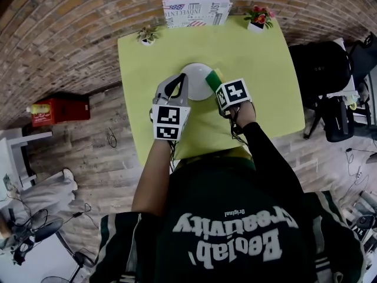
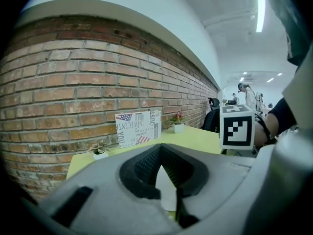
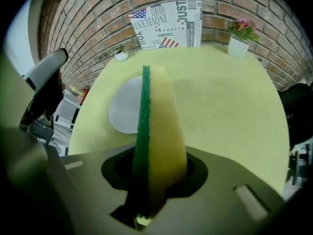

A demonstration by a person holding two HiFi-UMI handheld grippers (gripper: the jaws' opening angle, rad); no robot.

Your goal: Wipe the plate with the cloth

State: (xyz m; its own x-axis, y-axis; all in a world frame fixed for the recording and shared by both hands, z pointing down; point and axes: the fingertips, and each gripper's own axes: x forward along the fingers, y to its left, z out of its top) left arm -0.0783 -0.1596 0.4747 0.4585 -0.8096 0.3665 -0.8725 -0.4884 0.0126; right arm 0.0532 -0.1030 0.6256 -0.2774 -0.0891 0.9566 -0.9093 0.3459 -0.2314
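The desk (image 1: 259, 69) is yellow-green and the plate (image 1: 195, 78) is plain white. The sponge (image 3: 164, 126) is yellow with a dark green scouring face. The brick wall (image 1: 70, 34) is red-brown. The sign (image 1: 196, 10) is white with black lettering and stars-and-stripes patches.

The left gripper (image 1: 178, 82) covers the left rim of the plate (image 1: 198, 86), perhaps pinched between its fingers (image 2: 146, 165); the right gripper (image 1: 219, 90) hides half the sponge (image 1: 212, 76).

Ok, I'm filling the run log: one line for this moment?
right gripper: jaws shut on sponge, by plate's right edge | left gripper: jaws together, at plate's left edge | plate: flat on table
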